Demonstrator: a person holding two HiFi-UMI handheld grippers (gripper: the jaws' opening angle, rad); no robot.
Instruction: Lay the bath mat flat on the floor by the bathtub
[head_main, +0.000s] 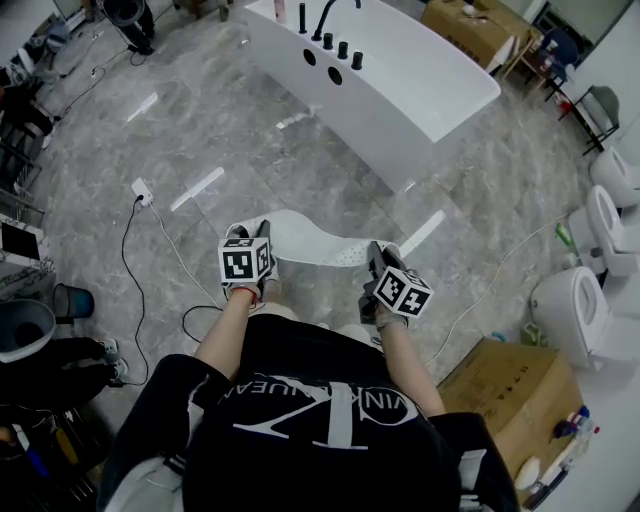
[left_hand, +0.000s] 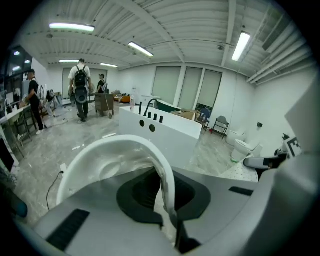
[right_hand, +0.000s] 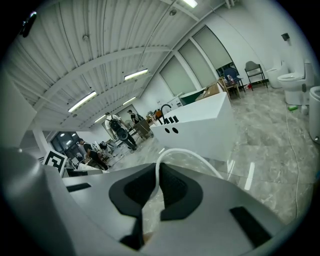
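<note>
Bath mat (head_main: 310, 240), white with small holes, sags in the air between the left gripper (head_main: 260, 238) and the right gripper (head_main: 377, 262), each with jaws pinched tight on one edge, probably to keep it spread for lowering beside the bathtub (head_main: 400, 85).

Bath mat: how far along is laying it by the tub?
Done: the bath mat is picked up, left gripper and right gripper each shut on an edge. In hand: it sags between them, short of the bathtub. Still to do: carrying it closer and spreading it flat on the floor.
</note>
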